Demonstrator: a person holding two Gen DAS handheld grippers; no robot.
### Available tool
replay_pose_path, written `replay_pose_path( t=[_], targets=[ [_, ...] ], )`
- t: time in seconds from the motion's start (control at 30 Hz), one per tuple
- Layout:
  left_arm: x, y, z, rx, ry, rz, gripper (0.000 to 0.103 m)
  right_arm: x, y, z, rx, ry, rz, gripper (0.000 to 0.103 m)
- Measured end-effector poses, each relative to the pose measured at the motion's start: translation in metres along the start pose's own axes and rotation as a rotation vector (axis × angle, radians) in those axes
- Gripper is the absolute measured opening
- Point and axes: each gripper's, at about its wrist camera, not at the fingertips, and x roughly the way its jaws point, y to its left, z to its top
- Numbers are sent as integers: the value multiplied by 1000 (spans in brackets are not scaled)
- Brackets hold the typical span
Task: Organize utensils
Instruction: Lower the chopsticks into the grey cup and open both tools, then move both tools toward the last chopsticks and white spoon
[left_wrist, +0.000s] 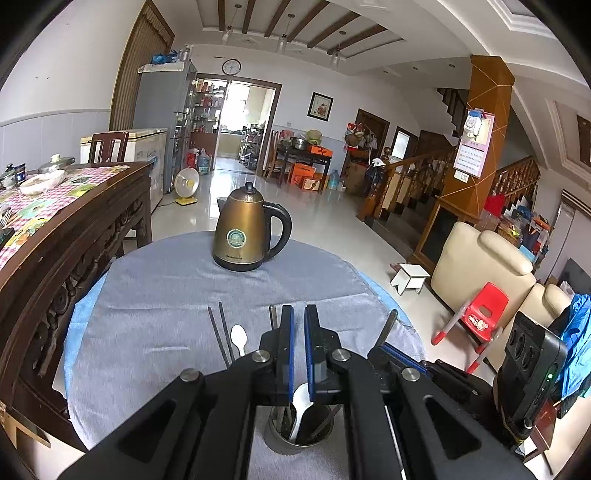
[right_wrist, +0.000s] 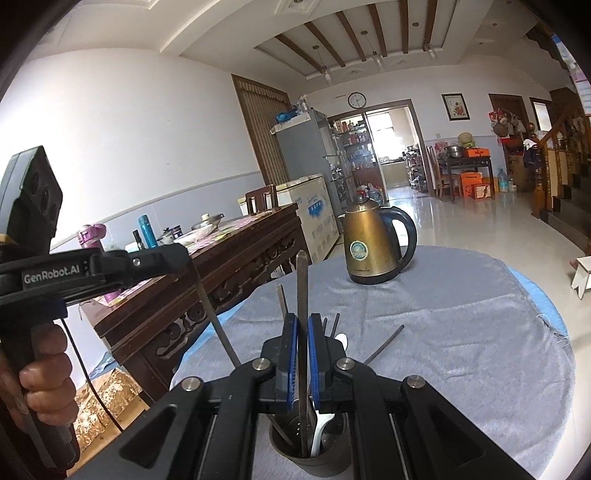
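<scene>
The right gripper (right_wrist: 300, 341) clamps a chopstick (right_wrist: 302, 295) upright, tip down inside the cup (right_wrist: 310, 461). The left gripper (left_wrist: 299, 328), jaws slightly apart and empty, hovers above the cup too.

metal cup (right_wrist: 325, 461): chopstick (right_wrist: 303, 332) upright, white spoon (right_wrist: 320, 430) inside | spare spoon (left_wrist: 239, 338) on cloth
</scene>
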Motion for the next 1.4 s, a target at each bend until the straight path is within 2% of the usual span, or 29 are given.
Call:
replay_pose_path(
  t=[0.2, 0.27, 0.3, 0.33, 0.37, 0.57, 0.67, 0.7, 0.73, 0.8, 0.97, 1.17, 1.4],
  targets=[
    [0, 0, -1, 2, 13, -14, 5, 3, -3, 1, 20, 24, -3, 10],
    [-1, 3, 0, -7, 11, -21, 5, 3, -7, 1, 38, 25, -5, 22],
    [-2, 4, 1, -11, 7, -21, 5, 2, -10, 1, 59, 21, 1, 39],
    [-3, 6, 1, -16, 3, -18, 5, 0, -14, 2, 76, 14, 1, 61],
    [-4, 7, 1, -21, 1, -16, 5, -3, -17, 2, 90, -4, 1, 66],
    [-3, 28, 1, -80, 1, 9, 5, -18, -29, 5, 121, -97, -63, 66],
    [-2, 37, -2, -100, 2, 39, 8, -20, -39, 5, 148, -97, -73, 66],
    [-2, 39, -2, -104, 3, 53, 18, -20, -40, 5, 150, -96, -78, 66],
    [-2, 42, -4, -109, 2, 73, 34, -20, -43, 4, 159, -94, -86, 65],
    [-2, 50, -7, -119, -12, 140, 50, -20, -49, 2, 181, -89, -88, 65],
    [3, 73, -17, -135, -2, 257, 51, -18, -59, -2, 222, -71, -104, 64],
    [23, 97, -37, -165, 78, 330, 52, -11, -76, -8, 283, -45, -112, 63],
    [44, 109, -59, -141, 162, 402, 56, -2, -94, -17, 350, -3, -125, 51]
  ],
)
